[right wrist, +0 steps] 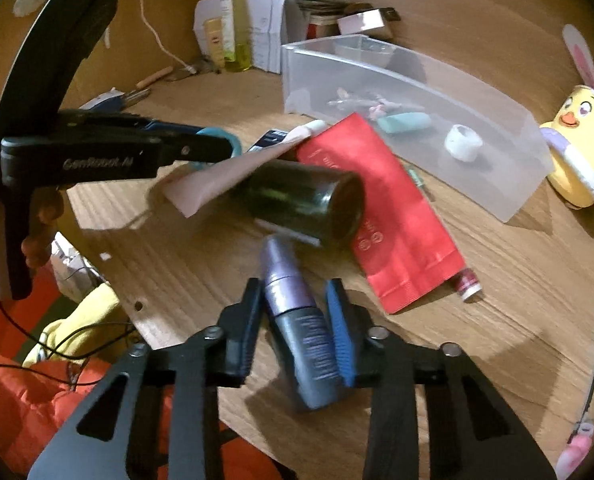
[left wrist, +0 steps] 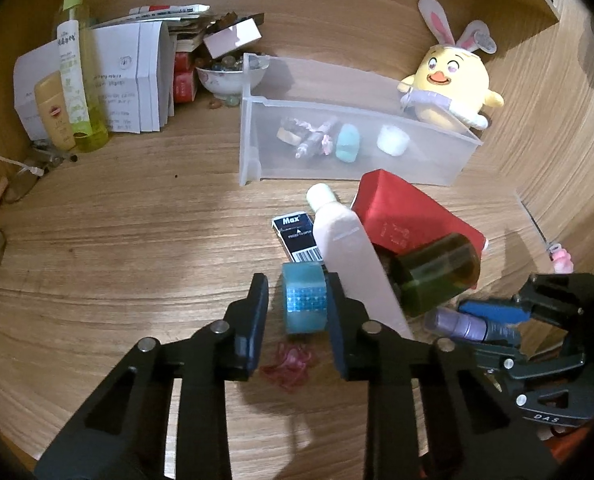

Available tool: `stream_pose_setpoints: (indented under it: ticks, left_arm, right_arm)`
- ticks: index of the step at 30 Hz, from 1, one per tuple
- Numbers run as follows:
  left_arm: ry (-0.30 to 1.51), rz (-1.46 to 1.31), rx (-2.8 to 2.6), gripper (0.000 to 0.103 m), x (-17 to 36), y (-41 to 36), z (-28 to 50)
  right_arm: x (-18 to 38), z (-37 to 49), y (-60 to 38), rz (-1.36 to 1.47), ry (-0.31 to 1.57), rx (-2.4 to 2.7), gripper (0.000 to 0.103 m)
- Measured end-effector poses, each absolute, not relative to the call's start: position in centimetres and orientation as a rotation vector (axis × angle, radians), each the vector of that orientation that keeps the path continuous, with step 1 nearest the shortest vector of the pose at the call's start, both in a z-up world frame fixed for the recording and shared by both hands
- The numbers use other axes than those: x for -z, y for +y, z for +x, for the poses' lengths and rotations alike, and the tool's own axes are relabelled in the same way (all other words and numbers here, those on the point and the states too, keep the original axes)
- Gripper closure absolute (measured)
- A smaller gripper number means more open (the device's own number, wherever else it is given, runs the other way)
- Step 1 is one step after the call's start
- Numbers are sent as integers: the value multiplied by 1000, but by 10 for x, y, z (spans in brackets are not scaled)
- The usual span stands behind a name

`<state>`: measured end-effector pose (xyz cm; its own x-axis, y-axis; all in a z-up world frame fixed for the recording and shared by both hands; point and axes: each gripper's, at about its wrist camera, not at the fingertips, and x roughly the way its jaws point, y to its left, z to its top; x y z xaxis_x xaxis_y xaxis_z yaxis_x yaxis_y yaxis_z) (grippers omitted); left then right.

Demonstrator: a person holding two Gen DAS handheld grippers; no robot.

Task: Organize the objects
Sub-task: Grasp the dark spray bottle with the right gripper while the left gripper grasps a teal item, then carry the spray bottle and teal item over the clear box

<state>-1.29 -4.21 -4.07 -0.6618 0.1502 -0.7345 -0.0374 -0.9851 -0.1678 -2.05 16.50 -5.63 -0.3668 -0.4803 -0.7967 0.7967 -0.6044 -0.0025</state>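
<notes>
Tape roll [left wrist: 305,298] sits on the counter [left wrist: 117,248] between the left tool's [left wrist: 297,300] wide jaws, touching only one; closing off-centre could tip it into the pink tube [left wrist: 353,256]. Right tool [right wrist: 295,312] straddles the purple bottle [right wrist: 301,320], not clamped, which may roll off the edge.

A: Translucent blue tape roll [left wrist: 305,298]?
B: On edge on the wooden desk, just beside a pale pink squeeze tube [left wrist: 353,256] lying flat.
A: Purple-capped dark blue spray bottle [right wrist: 301,332]?
B: On its side, cap toward a dark green glass jar [right wrist: 305,202], also on its side, partly over a red paper pouch [right wrist: 397,216].
</notes>
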Motion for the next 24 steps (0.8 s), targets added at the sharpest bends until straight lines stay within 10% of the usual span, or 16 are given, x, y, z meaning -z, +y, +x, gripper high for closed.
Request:
stream_pose_setpoints:
  ticks: [24]
  left_arm:
    - [-270,-1031,-2847,85,-2,-49,-18]
  right_arm:
    - [8,-59,216,942,207,2256,80]
